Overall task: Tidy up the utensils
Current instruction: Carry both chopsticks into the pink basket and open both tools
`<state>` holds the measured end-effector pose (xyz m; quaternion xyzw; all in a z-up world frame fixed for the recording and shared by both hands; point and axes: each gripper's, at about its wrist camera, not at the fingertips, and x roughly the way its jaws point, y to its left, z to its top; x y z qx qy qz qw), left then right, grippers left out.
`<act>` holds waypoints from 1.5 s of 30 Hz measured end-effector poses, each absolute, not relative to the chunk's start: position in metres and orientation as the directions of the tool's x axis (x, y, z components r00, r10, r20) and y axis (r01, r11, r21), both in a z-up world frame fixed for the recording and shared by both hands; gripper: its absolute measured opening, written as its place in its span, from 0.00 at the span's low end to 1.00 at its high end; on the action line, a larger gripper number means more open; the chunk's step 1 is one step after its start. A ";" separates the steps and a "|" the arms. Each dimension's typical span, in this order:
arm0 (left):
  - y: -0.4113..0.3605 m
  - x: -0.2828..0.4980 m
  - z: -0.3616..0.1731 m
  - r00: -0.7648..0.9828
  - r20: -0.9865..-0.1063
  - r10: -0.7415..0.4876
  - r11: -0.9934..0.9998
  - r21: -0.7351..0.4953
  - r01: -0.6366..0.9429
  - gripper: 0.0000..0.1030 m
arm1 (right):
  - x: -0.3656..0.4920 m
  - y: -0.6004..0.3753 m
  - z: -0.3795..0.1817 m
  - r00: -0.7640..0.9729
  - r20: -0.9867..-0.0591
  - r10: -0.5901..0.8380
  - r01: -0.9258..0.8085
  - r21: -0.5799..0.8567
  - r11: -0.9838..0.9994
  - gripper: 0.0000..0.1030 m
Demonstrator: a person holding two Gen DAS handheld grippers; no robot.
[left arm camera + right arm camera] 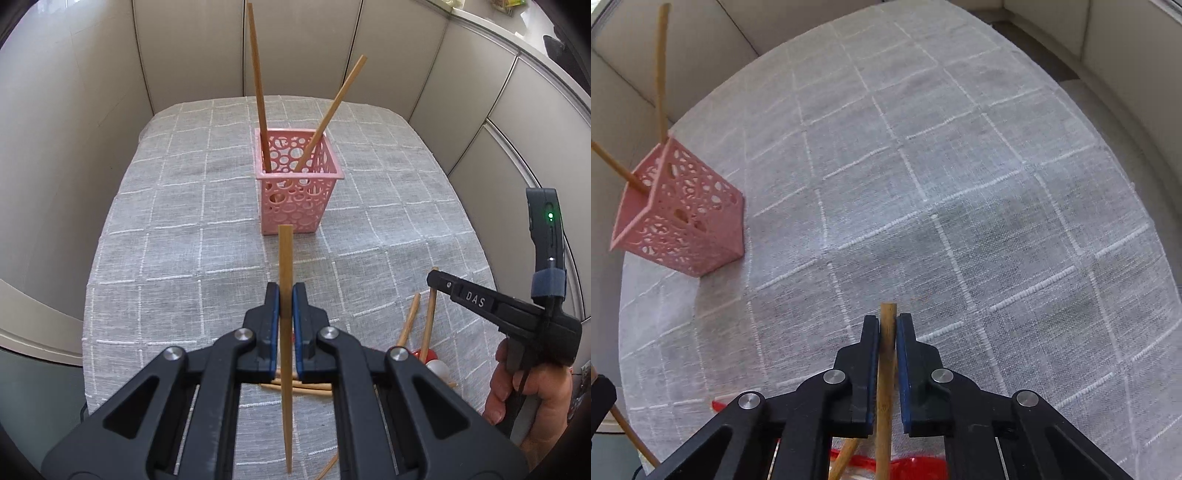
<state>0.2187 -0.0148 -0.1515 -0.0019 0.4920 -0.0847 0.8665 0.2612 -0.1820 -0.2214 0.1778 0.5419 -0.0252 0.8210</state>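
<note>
Grey checked surface (166,258); pink basket (295,184) mid-surface. Left claw (285,295), right claw (887,325) each clenching a tan chopstick (285,332); hand (532,398) only in left view.

Bright, even daylight; strong fisheye bending in both views.
Soft grey shadows across the checked tablecloth (960,184), no harsh glare. Sharp at centre, wall panels (74,92) curved at the edges, corners fading into black, slightly blurred rims.
</note>
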 end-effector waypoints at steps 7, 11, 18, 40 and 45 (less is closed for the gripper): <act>-0.003 0.205 -0.122 0.582 -0.799 -0.153 0.987 -0.097 0.127 0.08 | 0.234 -0.185 -0.170 0.525 -0.835 0.164 0.138 0.274 0.952 0.07; 0.002 0.199 -0.105 0.634 -0.759 -0.145 0.989 -0.092 0.116 0.08 | 0.216 -0.189 -0.136 0.600 -0.781 0.175 0.085 0.280 0.956 0.07; 0.017 0.191 -0.074 0.720 -0.680 -0.138 0.990 -0.118 0.078 0.08 | 0.195 -0.173 -0.085 0.725 -0.663 0.187 -0.002 0.270 0.963 0.07; 0.017 0.217 -0.001 0.905 -0.395 -0.160 0.985 -0.121 0.121 0.08 | 0.228 -0.157 0.006 0.878 -0.422 0.226 -0.119 0.265 0.957 0.07; 0.008 0.241 -0.002 0.918 -0.364 -0.161 0.986 -0.109 0.129 0.08 | 0.248 -0.150 0.021 0.904 -0.353 0.239 -0.150 0.261 0.954 0.07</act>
